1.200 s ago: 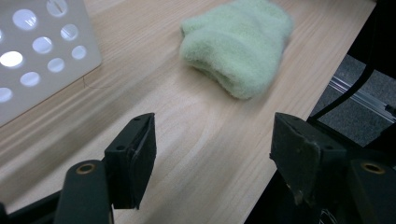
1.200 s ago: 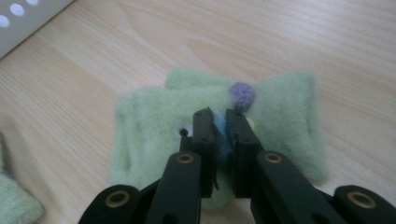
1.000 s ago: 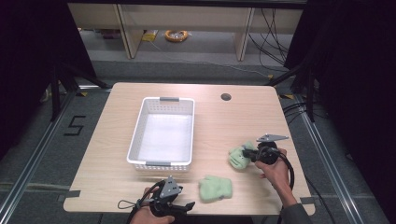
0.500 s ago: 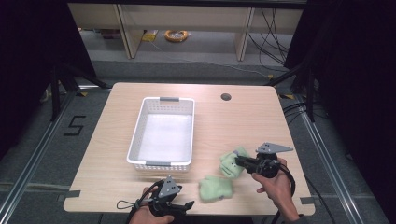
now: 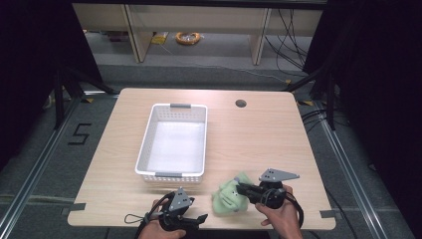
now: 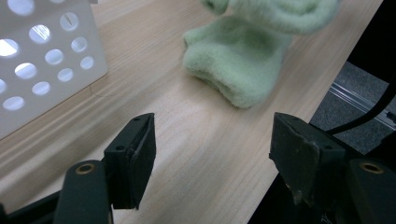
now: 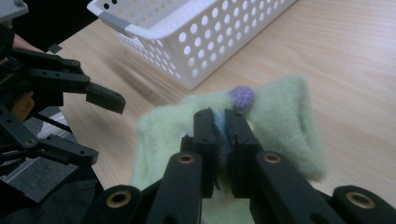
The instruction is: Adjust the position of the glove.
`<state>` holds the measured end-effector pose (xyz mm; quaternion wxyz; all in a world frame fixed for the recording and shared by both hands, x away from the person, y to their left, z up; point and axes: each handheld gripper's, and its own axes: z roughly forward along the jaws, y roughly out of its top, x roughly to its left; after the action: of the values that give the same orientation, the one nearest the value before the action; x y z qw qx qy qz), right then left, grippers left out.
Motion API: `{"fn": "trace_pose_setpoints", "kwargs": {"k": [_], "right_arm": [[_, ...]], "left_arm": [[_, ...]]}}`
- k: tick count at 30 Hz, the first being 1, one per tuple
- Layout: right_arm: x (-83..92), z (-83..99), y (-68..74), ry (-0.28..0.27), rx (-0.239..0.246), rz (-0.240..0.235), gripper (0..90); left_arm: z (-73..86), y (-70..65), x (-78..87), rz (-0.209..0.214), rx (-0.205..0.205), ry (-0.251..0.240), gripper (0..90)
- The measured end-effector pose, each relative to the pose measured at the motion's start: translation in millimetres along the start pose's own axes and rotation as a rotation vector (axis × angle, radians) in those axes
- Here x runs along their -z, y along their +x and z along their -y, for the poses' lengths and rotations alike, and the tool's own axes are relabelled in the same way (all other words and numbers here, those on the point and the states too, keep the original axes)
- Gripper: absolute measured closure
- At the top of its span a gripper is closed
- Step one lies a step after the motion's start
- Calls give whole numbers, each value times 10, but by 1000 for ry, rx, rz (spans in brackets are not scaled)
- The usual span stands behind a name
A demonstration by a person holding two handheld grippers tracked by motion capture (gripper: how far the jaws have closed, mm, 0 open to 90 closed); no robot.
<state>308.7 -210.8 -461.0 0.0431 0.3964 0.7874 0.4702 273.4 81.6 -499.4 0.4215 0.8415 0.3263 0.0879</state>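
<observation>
My right gripper (image 5: 240, 189) is shut on a fuzzy light-green sock (image 7: 280, 126) with a small purple pompom (image 7: 241, 97), held just above the table's front edge. A second green sock (image 6: 238, 65) lies flat on the wood directly under it; in the high view the two overlap into one green lump (image 5: 228, 197). My left gripper (image 6: 215, 158) rests low at the front edge, jaws wide open with only bare table between them, pointing at the lying sock. In the right gripper view the left gripper (image 7: 93, 121) stands just left of the held sock.
A white perforated basket (image 5: 199, 112) stands empty in the middle of the table, its near wall (image 7: 187, 42) a short way behind both grippers. A round cable hole (image 5: 241, 103) is at the back right. The table's front edge drops off right beside the socks.
The right gripper has carried its green sock leftward along the front of the table, from the right side to above the other sock. The left gripper has stayed put.
</observation>
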Motion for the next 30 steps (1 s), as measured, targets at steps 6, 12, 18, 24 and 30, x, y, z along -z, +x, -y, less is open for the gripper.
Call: {"fn": "trace_pose_setpoints", "kwargs": {"k": [6,12,18,24,30], "right_arm": [[-121,73,57,15,-21,-19,844],[-197,119,89,28,-17,-5,840],[-218,185,83,44,-58,-12,826],[-215,202,74,56,-66,-8,817],[-225,213,62,45,-62,-22,819]], "left_arm": [[-23,-16,-28,-1,-4,-1,297],[-63,-76,-89,22,14,-19,312],[-169,-66,-172,20,-12,-30,345],[-210,-113,-235,64,-3,-44,467],[-252,-141,-272,66,-65,-22,715]]}}
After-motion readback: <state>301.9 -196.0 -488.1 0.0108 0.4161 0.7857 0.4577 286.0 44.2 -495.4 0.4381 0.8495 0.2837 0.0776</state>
